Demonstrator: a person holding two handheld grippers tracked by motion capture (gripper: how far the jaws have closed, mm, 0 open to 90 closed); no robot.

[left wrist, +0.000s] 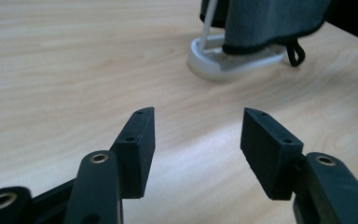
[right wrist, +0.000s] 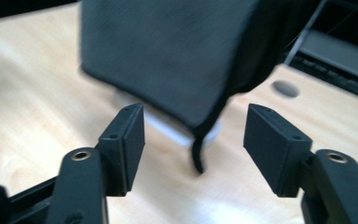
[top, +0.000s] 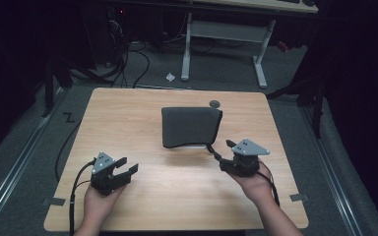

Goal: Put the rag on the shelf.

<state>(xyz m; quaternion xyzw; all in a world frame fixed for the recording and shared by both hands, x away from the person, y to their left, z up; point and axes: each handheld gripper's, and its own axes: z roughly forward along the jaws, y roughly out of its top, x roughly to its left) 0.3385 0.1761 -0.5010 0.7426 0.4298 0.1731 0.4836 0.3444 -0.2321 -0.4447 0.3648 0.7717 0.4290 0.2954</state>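
Note:
A dark grey cloth (top: 191,125) hangs over a white stand (left wrist: 233,60) in the middle of the wooden table (top: 128,113). A small black loop (left wrist: 296,51) dangles from the cloth's near right corner. My left gripper (top: 128,165) is held low over the table's front left, well short of the cloth, jaws open and empty (left wrist: 196,140). My right gripper (top: 222,149) sits at the front right, close to that corner. Its jaws stand open (right wrist: 195,135), with the cloth (right wrist: 168,51) and the loop (right wrist: 198,154) just ahead of them, untouched.
A round grey cable hole (top: 215,103) lies in the table top behind the cloth. Beyond the table stands a white desk frame (top: 224,34), with cables on the floor at the back left. Bare wood stretches between the two grippers.

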